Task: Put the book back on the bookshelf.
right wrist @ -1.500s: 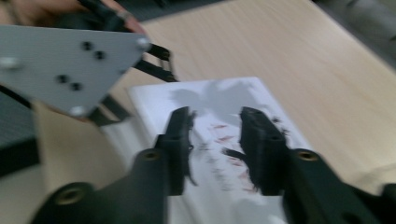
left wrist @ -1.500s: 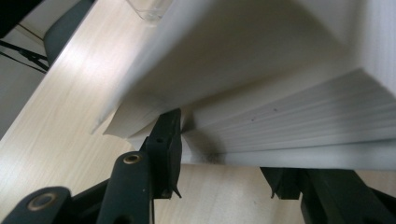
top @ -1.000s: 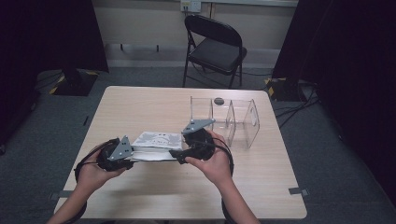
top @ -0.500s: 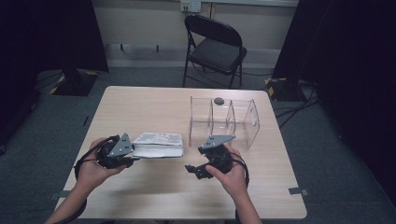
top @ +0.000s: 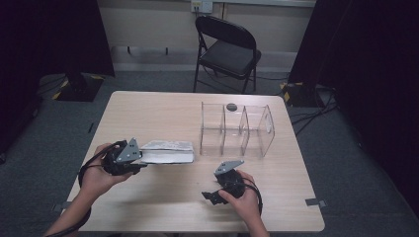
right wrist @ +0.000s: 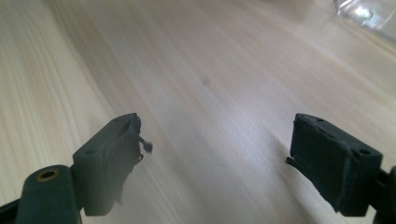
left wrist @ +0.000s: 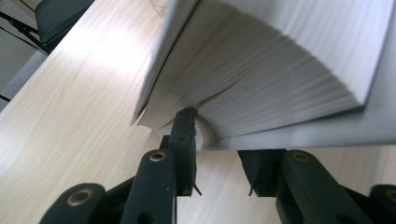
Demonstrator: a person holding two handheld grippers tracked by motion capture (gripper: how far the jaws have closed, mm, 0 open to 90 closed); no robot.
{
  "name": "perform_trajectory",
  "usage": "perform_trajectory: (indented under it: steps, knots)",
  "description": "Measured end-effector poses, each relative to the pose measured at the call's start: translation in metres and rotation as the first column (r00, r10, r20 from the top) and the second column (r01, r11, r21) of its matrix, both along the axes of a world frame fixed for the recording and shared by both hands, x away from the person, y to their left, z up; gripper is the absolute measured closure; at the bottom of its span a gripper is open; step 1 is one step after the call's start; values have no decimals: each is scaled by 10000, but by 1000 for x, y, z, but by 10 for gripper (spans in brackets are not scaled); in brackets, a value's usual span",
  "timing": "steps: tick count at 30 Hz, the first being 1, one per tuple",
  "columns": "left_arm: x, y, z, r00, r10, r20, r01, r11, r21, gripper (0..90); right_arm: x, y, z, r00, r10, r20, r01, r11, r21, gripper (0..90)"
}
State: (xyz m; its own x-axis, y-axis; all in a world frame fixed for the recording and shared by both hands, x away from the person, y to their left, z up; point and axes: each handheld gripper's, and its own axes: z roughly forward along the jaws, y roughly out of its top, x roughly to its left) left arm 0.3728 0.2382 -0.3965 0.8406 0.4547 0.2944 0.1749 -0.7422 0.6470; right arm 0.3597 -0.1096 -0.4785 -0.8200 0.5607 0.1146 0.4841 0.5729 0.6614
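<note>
Now L claw (top: 144, 162) grips book (top: 168, 151); R claw (top: 210, 197) wide, w/ nothing.

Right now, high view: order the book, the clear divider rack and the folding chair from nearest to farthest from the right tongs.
1. Clear divider rack, just beyond the right tongs, toward the table's far side.
2. Book, to their left, held by the left tongs.
3. Folding chair, behind the table.

Bare worktop (top: 163, 118) across far-left half and along near edge: open passage. Clear acrylic divider box (top: 236, 129) stands right of centre, upright partitions block level sweep there. Book (top: 167, 151) lies just left of box, narrow gap between. Right gripper (top: 213, 196) low over bare wood near front edge, box well apart.
</note>
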Motion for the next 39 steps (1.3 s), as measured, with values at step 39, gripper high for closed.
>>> perform_trajectory:
  steps: [39]
  knots:
    - [-20, 4, 28, 9921, -521, -1142, 557, 9981, 281, 715, -7, -9, -22, 9894, -313, 1417, 298, 9995, 127, 122]
